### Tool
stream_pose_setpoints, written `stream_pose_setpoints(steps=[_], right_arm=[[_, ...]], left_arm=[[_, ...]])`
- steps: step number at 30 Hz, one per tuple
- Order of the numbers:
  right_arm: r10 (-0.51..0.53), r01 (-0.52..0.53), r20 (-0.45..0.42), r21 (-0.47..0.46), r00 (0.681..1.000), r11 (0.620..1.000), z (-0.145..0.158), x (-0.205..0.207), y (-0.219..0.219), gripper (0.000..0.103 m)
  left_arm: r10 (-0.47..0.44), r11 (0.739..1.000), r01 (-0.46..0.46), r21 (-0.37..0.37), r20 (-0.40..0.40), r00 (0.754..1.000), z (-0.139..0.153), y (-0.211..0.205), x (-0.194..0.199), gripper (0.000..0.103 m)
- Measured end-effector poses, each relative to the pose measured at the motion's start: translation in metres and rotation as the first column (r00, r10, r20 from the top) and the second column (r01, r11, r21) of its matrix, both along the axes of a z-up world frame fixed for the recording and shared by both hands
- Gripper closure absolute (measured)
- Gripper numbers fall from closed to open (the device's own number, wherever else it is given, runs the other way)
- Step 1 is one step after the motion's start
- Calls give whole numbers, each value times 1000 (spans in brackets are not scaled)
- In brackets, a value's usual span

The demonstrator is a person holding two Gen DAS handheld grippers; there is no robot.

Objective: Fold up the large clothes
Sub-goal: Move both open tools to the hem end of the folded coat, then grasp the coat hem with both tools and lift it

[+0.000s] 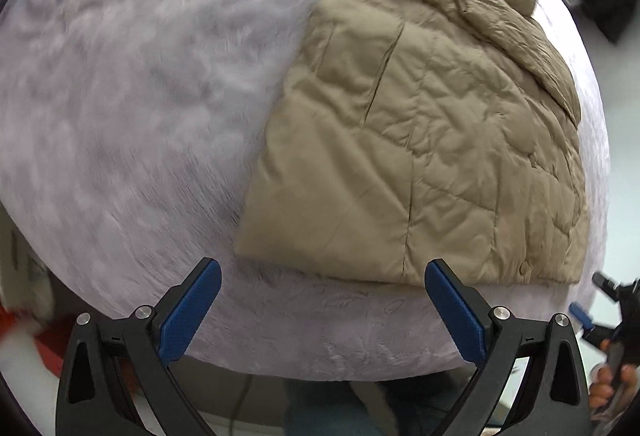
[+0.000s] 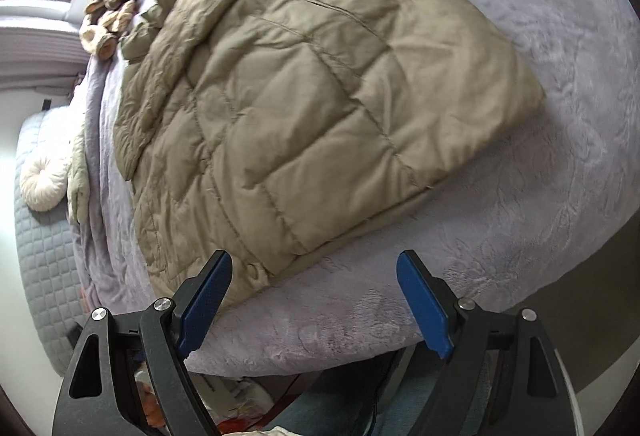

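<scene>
Spread over a wide bed under a plush lavender blanket [image 1: 140, 95]: a khaki quilted puffer jacket [image 1: 420, 139], already folded into a rough rectangle, hem by the near edge. Probably light, soft and springy, slippery-shelled; best pinched deep at the two hem corners, through every layer. Visible from the right wrist only: a beige fuzzy garment heap [image 2: 108, 15] beyond the collar, a round cream cushion [image 2: 40, 179] beside the bed. From the left wrist only: snap buttons. Both left tongs [image 1: 322, 296] and right tongs [image 2: 314, 290] gaping wide, holding nothing.
</scene>
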State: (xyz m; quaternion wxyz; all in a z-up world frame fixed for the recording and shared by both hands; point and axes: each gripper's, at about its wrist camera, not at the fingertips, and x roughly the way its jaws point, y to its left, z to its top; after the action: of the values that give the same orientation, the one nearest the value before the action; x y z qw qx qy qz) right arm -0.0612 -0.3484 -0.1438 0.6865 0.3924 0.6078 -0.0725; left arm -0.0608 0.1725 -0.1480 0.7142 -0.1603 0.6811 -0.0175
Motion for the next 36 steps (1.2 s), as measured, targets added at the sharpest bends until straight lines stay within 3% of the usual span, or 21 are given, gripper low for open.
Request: stream_pose_setpoints(steps=[4,7,12,16,20,24,26,28,31,33,36], right_arm=[[-51,52,-20,27,998,998,-14,-12,-24,16],[-116,119,-47,64,992,991,-30,-22,-42,16],[-237,243,-59,140,970,960,-56,-31,-67,16],[-362,365,-53,204,931,909,-74,-36,-85,16],[-432,426,-33,242,901,872,-86,-30,-99,16],[-493,474,-18,307,870,825,-96,-24,-103,16],[-508,485,-16,325,861,812,-98,-22,-101,16],[-522,497,-15,331,853,802,-99,-22,-99,19],[-548,518,-23,361,836,776,-102,-21,-95,44],[-549,522,-26,349,836,778,-102,-22,-92,85],[-536,496,34,334,844,802,-87,-15,-87,94]], left_arm=[[77,995,-78,-69,-21,997,-18,2,-8,1],[151,976,-155,-151,-38,988,-33,9,-11,1],[236,942,-251,-225,-92,967,-60,16,-4,1],[242,936,-257,-242,-91,966,-73,10,8,1],[247,932,-261,-251,-87,965,-75,5,17,1],[235,920,-245,-307,-68,970,-71,-1,25,3],[232,913,-239,-331,-62,971,-69,-1,28,29],[221,907,-229,-354,-63,973,-69,-2,32,76],[211,892,-211,-399,-45,977,-62,1,37,87],[184,894,-171,-413,-7,983,-49,1,41,87],[143,893,-105,-438,55,988,-26,2,46,87]])
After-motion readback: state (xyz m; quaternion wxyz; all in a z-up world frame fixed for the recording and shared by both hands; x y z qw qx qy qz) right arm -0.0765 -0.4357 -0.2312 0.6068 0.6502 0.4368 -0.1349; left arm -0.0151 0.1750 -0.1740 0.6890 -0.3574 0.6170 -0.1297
